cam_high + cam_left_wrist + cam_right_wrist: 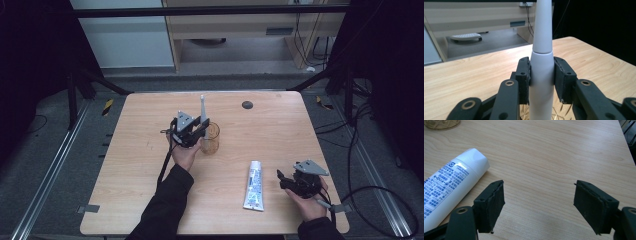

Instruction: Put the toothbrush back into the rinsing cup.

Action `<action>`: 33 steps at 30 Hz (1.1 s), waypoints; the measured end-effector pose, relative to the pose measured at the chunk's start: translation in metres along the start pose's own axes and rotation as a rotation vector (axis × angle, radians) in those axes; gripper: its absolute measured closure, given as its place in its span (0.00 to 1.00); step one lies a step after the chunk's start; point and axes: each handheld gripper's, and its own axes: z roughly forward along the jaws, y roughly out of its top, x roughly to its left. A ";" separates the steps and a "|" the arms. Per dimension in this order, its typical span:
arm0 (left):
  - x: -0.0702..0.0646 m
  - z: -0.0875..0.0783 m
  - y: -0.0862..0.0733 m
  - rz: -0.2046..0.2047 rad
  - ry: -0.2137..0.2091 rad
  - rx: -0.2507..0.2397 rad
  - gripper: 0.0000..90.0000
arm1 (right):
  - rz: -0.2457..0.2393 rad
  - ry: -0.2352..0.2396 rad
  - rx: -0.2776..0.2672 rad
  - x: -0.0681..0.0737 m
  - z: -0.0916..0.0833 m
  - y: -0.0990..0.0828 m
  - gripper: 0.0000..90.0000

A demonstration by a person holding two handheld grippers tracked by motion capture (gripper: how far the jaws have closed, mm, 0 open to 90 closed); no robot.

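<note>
Left gripper (200, 131) sits mid-table, just left of the glass (210, 138). Jaws clamped on a white electric toothbrush (203, 112), pads pressing both sides of the handle just below the seam where the neck joins. In the left gripper view the toothbrush (542, 75) stands upright between the pads, neck running up out of frame, its lower end down at the glass's patterned rim. From the high view the neck rises above the gripper, roughly vertical, and the body looks to be over or in the glass; how deep, cannot tell.

Glass: amber, clear, upright on the table (150, 165), toward the middle.

Right gripper (286, 181) rests low near the front right corner, held in the person's hand. Jaws wide apart, nothing between them but bare wood. Toothpaste tube (254, 186) lies flat just to its left, cap end toward the far side. In the right gripper view the tube (451, 182) lies beside the left-hand jaw, not touching the pads.

Dark round spot (247, 104) on the far part of the table.
</note>
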 end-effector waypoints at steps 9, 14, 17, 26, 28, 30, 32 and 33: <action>0.001 -0.001 -0.008 -0.003 -0.005 0.017 0.74 | -0.005 0.000 0.001 0.002 0.001 0.000 0.27; 0.002 -0.003 -0.008 0.004 -0.010 0.023 0.73 | -0.005 0.000 0.003 0.002 0.001 0.000 0.27; 0.001 -0.004 -0.008 0.006 -0.008 0.021 0.71 | -0.004 0.000 0.002 0.002 0.001 0.001 0.27; -0.001 -0.008 -0.009 0.023 -0.020 0.032 0.68 | -0.004 0.002 0.000 0.003 0.001 0.001 0.27; -0.001 -0.008 -0.011 0.026 -0.024 0.037 0.67 | -0.003 0.001 0.000 0.004 0.001 0.001 0.27; -0.001 -0.009 -0.011 0.032 -0.024 0.038 0.66 | -0.004 0.002 0.000 0.004 0.001 0.001 0.27; -0.001 -0.011 -0.012 0.035 -0.024 0.029 0.65 | -0.002 0.002 0.002 0.004 0.001 0.001 0.27; -0.001 -0.011 -0.012 0.037 -0.024 0.028 0.64 | -0.003 0.002 0.002 0.004 0.001 0.001 0.27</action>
